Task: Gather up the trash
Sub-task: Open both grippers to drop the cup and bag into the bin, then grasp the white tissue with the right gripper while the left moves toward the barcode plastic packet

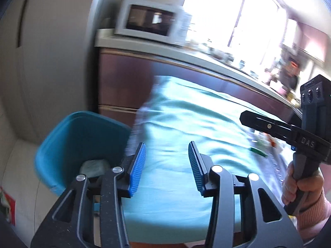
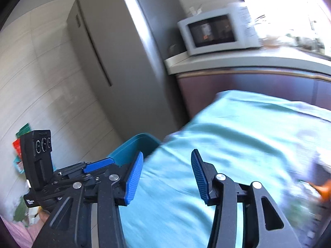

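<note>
Left tool (image 1: 167, 166), right tool (image 2: 166, 175): agape, empty.

Both views are smeared by motion. Ahead of the left gripper (image 1: 167, 165), the blue bin (image 1: 68, 144) is partly hidden behind its left finger, and the grey lump inside cannot be identified. To its right, small items on the cloth (image 1: 186, 128) are only colored blurs. Beside the right gripper (image 2: 166, 174), an orange thing (image 2: 322, 188) is cut by the edge.

Left gripper (image 1: 167, 163) bottom centre, blue pads apart, nothing between, over teal cloth (image 1: 186, 128). Blue bin (image 1: 68, 142) lower left, greyish lump inside. Right gripper (image 1: 289, 132) at right edge, hand (image 1: 300, 188) on its handle. Microwave (image 1: 149, 22) upper centre.
</note>
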